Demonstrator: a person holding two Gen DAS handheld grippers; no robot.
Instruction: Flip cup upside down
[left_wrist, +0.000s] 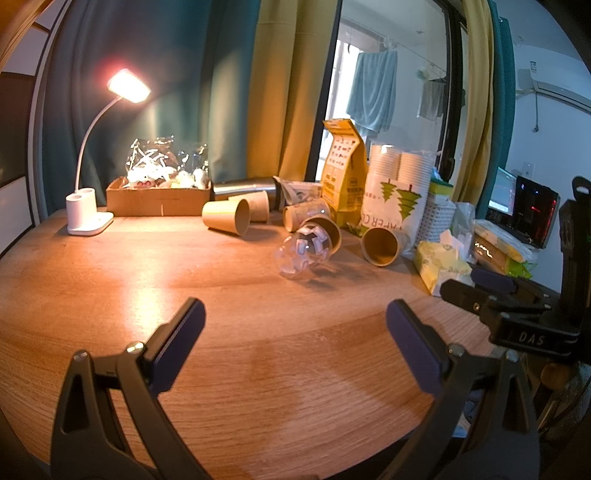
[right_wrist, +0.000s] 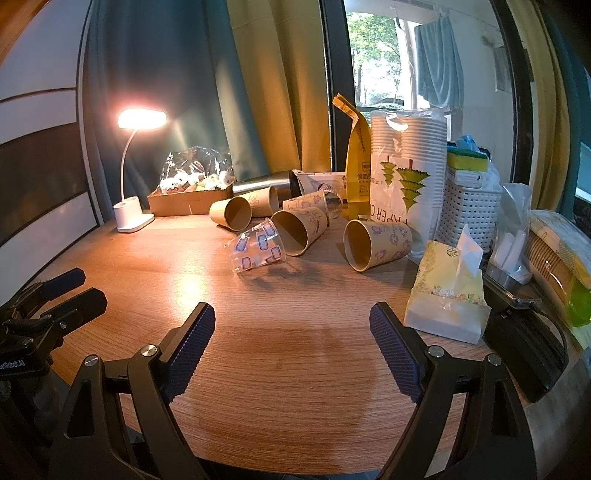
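A clear plastic cup (left_wrist: 301, 253) with a printed pattern lies on its side on the wooden table (left_wrist: 147, 280); it also shows in the right wrist view (right_wrist: 258, 249). Several brown paper cups lie on their sides around it, one at the right (right_wrist: 376, 243), one just behind it (right_wrist: 299, 230), one at the left (left_wrist: 229, 216). My left gripper (left_wrist: 295, 314) is open and empty, well short of the clear cup. My right gripper (right_wrist: 291, 317) is open and empty, also in front of the cups.
A lit white desk lamp (left_wrist: 88, 206) stands at the back left beside a cardboard box (left_wrist: 159, 199). A bag of stacked paper cups (right_wrist: 406, 177), a yellow pouch (left_wrist: 343, 173), a white basket (right_wrist: 469, 210), a tissue pack (right_wrist: 447, 291) and a steel flask (right_wrist: 266, 184) crowd the back and right.
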